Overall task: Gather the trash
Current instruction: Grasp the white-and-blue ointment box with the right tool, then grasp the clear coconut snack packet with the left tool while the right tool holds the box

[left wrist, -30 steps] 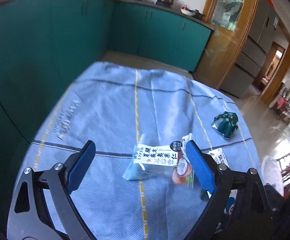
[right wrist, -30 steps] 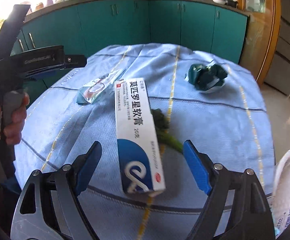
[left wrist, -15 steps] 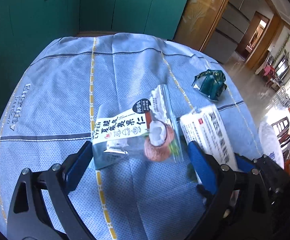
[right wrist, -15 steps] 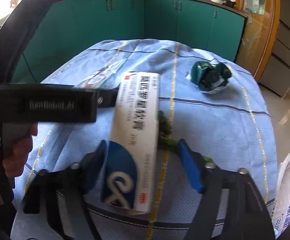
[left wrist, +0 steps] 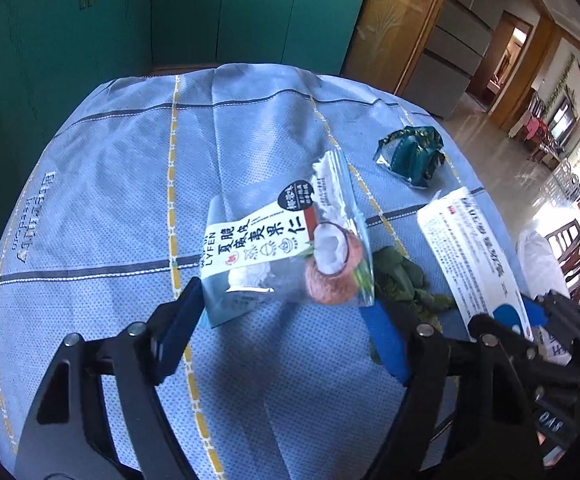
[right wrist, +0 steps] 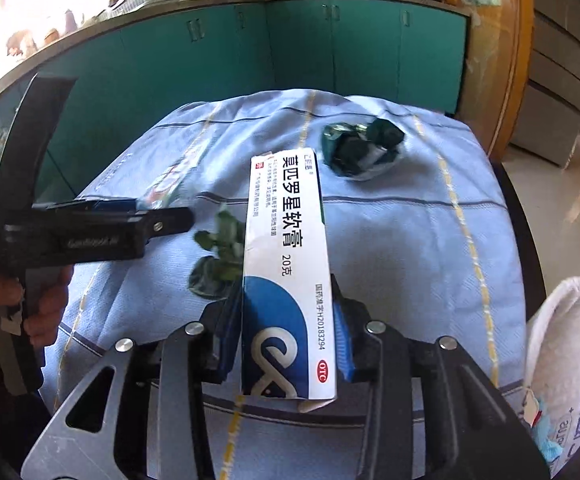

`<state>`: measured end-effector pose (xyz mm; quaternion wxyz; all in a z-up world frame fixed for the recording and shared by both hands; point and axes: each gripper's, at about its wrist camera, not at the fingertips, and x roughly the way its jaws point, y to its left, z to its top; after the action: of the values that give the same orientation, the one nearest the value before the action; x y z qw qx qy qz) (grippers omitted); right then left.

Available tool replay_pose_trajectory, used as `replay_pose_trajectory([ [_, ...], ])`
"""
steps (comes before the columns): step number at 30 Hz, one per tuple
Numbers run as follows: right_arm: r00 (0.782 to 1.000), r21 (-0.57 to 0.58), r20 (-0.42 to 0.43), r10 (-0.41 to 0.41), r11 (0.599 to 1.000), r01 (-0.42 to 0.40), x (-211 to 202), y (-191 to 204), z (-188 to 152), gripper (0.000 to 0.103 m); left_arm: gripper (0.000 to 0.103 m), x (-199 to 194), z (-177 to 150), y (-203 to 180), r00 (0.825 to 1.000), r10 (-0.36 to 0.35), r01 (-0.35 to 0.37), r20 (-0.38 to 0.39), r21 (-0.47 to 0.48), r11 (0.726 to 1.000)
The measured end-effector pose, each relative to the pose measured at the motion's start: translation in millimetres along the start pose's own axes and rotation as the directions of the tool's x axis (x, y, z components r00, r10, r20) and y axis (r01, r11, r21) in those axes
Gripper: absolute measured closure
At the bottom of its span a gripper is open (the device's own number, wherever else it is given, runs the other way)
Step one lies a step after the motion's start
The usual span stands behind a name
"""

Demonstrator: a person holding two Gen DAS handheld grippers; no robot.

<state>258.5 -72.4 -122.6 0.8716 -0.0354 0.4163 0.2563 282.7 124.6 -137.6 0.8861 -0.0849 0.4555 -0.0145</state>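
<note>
While the right gripper (right wrist: 288,344) is clamping the near end of the ointment box (right wrist: 286,264), whose long axis is running straight ahead along the fingers, the left gripper (left wrist: 286,332) is hanging with its jaws wide around the near edge of the coconut snack wrapper (left wrist: 286,256) lying flat on the blue tablecloth (left wrist: 110,200). The wrapper is lying directly ahead of the left gripper, slanted across its opening. The crumpled green wrapper (left wrist: 410,156) is sitting farther off, to the right.

Right gripper (right wrist: 286,332) fingers clamping ointment box (right wrist: 286,264) (white and blue), green leaves (right wrist: 216,256) beside, crumpled wrapper (right wrist: 360,152) beyond
</note>
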Motion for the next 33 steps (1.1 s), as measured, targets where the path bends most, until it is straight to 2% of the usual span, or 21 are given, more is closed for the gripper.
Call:
replay_pose_trajectory([
  [1, 1.000, 0.007, 0.000, -0.002, 1.000, 0.002, -0.2, -2.4, -0.2, 0.063, 0.030, -1.0, -0.9, -2.2, 1.000, -0.002, 0.002, 0.003, 0.010, 1.000],
  [2, 1.000, 0.015, 0.001, -0.003, 1.000, 0.003, -0.5, -4.7, -0.1, 0.062, 0.041, -1.6, -1.8, -3.6, 1.000, -0.003, 0.003, 0.006, 0.014, 1.000],
  [4, 1.000, 0.024, 0.006, -0.002, 1.000, 0.002, -0.2, -6.5, 1.2, 0.059, 0.079, 1.1, -3.0, -5.3, 1.000, -0.011, 0.011, -0.019, 0.024, 1.000],
  [6, 1.000, 0.032, 0.020, 0.001, 0.999, -0.002, -1.5, -5.7, 2.2, 0.039, 0.079, 1.5, -4.7, -7.6, 1.000, -0.003, 0.004, -0.022, 0.039, 0.999],
  [12, 0.999, -0.007, 0.043, 0.001, 1.000, -0.001, -4.1, 4.4, 3.1, 0.023, 0.079, -15.0, -7.2, -8.9, 1.000, -0.007, 0.007, 0.016, 0.046, 0.999],
  [15, 0.999, -0.040, 0.034, 0.004, 0.999, -0.002, 0.3, 11.7, 2.8, 0.023, 0.063, -25.4, -7.9, -5.2, 0.999, -0.031, 0.030, 0.031, 0.029, 0.999],
  [17, 1.000, -0.062, 0.024, 0.004, 0.998, -0.002, 4.6, 17.1, 1.9, 0.023, 0.047, -32.4, -8.6, -1.5, 0.998, -0.047, 0.046, 0.043, 0.014, 0.999],
  [20, 0.999, -0.089, 0.012, -0.046, 0.995, 0.047, 11.8, 24.1, -0.3, 0.023, 0.035, -34.5, -4.7, 2.6, 0.997, 0.008, -0.009, 0.075, 0.020, 1.000],
  [21, 0.999, -0.084, 0.008, -0.054, 0.995, 0.054, 14.5, 22.7, -0.2, 0.023, 0.034, -32.5, -1.3, 2.1, 0.996, 0.033, -0.036, 0.084, 0.035, 0.999],
  [23, 0.999, -0.045, -0.001, -0.054, 0.998, 0.054, 18.2, 14.5, 0.9, 0.023, 0.024, -30.4, 3.2, -2.8, 0.994, 0.038, -0.046, 0.101, 0.070, 0.996],
  [26, 0.999, 0.005, -0.014, -0.039, 0.999, 0.040, 20.3, 1.6, 1.9, 0.023, 0.010, -25.3, 13.1, -24.5, 0.989, -0.037, 0.005, 0.140, 0.224, 0.975],
  [27, 0.999, 0.012, -0.019, -0.038, 0.999, 0.038, 21.3, -0.8, 1.6, 0.023, 0.010, -20.8, 14.9, -32.0, 0.989, -0.080, 0.040, 0.128, 0.285, 0.958],
  [28, 0.999, 0.014, -0.023, -0.040, 0.999, 0.040, 22.3, -2.3, 1.0, 0.023, 0.010, -11.2, 16.3, -42.7, 0.990, -0.092, 0.048, 0.108, 0.356, 0.933],
  [30, 0.998, 0.010, -0.032, -0.046, 0.999, 0.046, 24.1, -3.5, -0.9, 0.023, 0.009, 8.2, 16.3, -57.2, 0.995, -0.058, 0.016, 0.080, 0.445, 0.895],
  [31, 0.998, -0.001, -0.041, -0.052, 0.999, 0.052, 25.7, -2.7, -2.3, 0.023, 0.009, 14.8, 17.8, -59.9, 0.996, -0.064, 0.029, 0.063, 0.453, 0.891],
  [33, 0.997, -0.018, -0.046, -0.056, 0.998, 0.055, 27.4, -1.2, -4.4, 0.023, 0.010, 23.8, 22.3, -57.9, 0.995, -0.103, 0.088, 0.012, 0.422, 0.902],
])
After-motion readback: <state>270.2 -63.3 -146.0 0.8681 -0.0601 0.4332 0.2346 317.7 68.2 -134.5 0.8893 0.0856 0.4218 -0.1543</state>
